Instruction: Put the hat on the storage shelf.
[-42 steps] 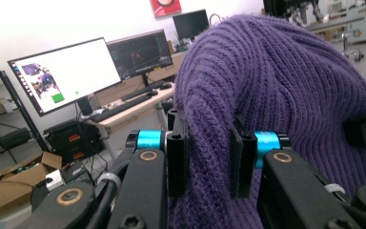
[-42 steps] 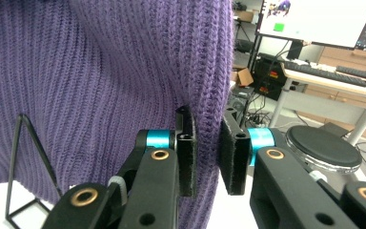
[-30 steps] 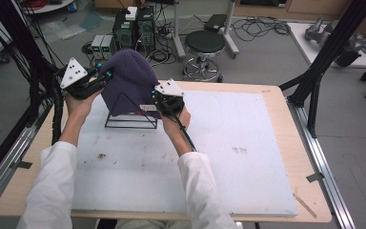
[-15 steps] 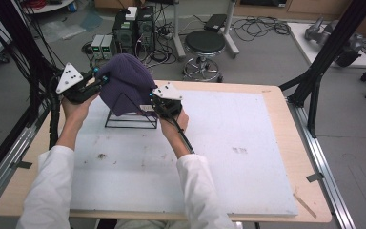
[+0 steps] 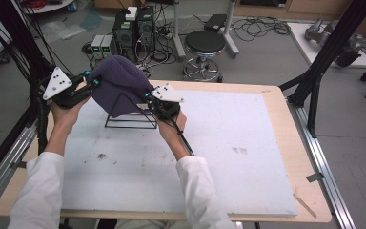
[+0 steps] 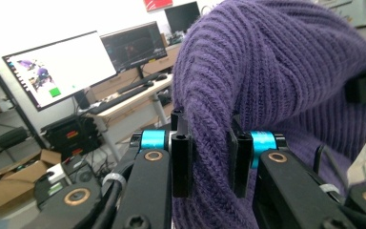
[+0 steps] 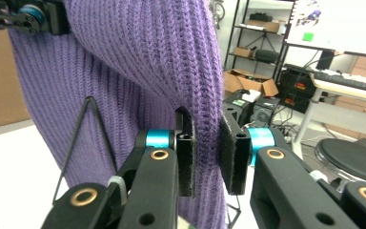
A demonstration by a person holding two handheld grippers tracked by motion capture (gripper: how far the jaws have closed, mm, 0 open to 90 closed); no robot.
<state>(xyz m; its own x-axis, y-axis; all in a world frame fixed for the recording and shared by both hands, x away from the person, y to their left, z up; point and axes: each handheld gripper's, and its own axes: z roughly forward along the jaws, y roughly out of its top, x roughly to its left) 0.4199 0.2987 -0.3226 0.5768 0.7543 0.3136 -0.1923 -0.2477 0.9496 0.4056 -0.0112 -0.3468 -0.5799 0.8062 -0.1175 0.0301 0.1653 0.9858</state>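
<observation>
No legible text, label, brand, number or sign anywhere, the monitor screens too blurred.

We see a white mat [image 5: 228,157] covering most of the wooden worktop [image 5: 279,98], with faint smudges on its near left part. Beyond the far edge, on the grey floor, stands a round black stool [image 5: 205,44], and left of it two dark computer towers [image 5: 133,28] amid loose cables. At the far right lies a white board [image 5: 333,45]. Black frame posts [image 5: 324,57] rise at the worktop's right side. Behind, we note two monitors [image 6: 62,67] on a desk.
</observation>
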